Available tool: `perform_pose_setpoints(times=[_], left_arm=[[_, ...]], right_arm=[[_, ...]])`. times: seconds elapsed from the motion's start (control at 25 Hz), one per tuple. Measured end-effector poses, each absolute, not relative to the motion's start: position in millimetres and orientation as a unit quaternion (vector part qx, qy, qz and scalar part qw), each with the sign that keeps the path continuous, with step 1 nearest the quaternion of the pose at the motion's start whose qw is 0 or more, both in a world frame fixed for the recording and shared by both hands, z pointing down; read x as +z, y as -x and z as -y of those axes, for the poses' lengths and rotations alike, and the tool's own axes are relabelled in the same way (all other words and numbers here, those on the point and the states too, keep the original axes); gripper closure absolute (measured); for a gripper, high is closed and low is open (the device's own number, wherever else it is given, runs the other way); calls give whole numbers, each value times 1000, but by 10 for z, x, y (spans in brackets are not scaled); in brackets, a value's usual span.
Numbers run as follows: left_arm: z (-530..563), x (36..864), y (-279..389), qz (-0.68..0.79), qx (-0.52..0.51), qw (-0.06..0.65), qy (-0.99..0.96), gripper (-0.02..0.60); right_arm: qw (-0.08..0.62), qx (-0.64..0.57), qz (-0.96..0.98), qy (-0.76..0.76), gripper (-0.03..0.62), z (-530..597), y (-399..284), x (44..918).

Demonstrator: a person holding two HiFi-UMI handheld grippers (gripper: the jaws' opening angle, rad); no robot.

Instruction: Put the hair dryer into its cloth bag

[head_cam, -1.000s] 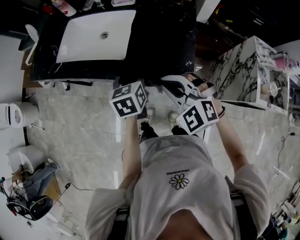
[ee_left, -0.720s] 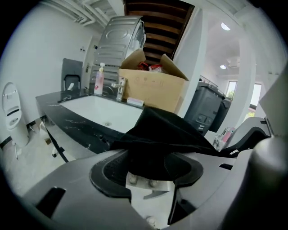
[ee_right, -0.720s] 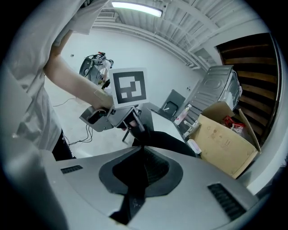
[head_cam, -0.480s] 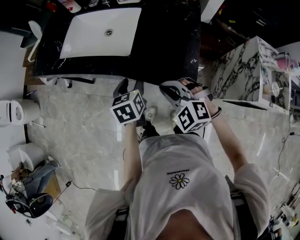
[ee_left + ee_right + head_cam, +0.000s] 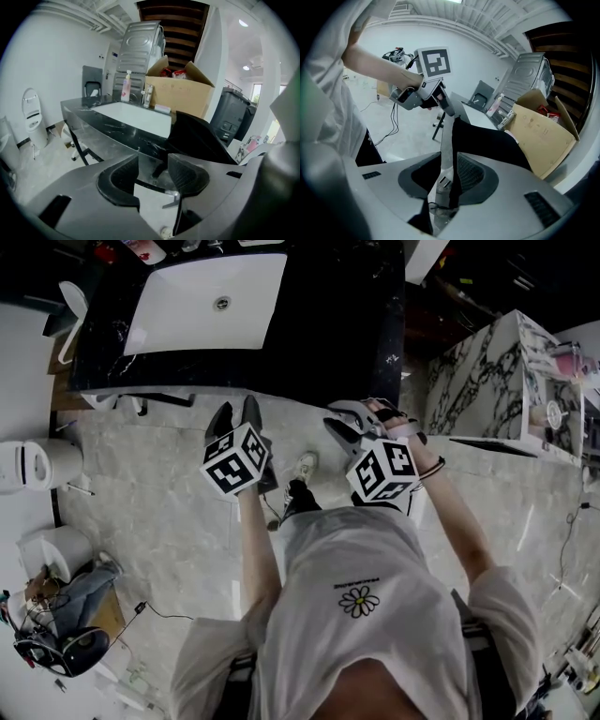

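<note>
The black cloth bag (image 5: 487, 140) lies bulging on the black counter (image 5: 328, 334), its edge running back between my right gripper's pads. My right gripper (image 5: 447, 176) is opening; the cloth hangs against the right pad (image 5: 468, 173) and a gap shows beside the left one. In the head view the right gripper (image 5: 359, 420) sits at the counter's front edge. My left gripper (image 5: 236, 412) is to its left, jaws apart but closing, with nothing between them (image 5: 153, 171). The bag (image 5: 197, 136) rises just right of its jaws. The hair dryer itself shows in no view.
A white sink (image 5: 206, 301) is set in the counter's left half. A cardboard box (image 5: 180, 91), a bottle (image 5: 126, 86) and a metal appliance (image 5: 140, 44) stand behind it. A marble-patterned block (image 5: 487, 381) stands to the right, a white bin (image 5: 28, 465) on the floor at left.
My left gripper has drawn leftward and back from the counter, away from the right gripper. The right gripper has shifted slightly left and stays at the counter's edge.
</note>
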State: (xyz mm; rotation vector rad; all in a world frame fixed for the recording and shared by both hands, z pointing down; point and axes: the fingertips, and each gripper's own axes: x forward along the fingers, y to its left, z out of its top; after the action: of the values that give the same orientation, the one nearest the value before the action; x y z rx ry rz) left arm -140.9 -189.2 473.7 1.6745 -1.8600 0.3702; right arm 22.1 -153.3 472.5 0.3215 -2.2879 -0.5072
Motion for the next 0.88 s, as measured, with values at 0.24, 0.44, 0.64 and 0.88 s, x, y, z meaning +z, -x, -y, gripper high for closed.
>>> perform_pose_setpoints(times=[0.24,0.44,0.64,0.88], left_arm=[[2028,4430,1360,691,126,271,-658,377],[2305,3983,1197,671,106,225,-699,377],[2557,3402,1063,653,78,170,-734,377],[2756,2714,768,631,42,96,-769,377]], right_arm=[[345,-181,906,-163,493,1575,-227,4381],[236,-133,933,-237,476,1902,-250,3679],[108,-124,930,-329,464,2284,-446,2816],[-23,-95,888,-449,464,2450,-886,2075]])
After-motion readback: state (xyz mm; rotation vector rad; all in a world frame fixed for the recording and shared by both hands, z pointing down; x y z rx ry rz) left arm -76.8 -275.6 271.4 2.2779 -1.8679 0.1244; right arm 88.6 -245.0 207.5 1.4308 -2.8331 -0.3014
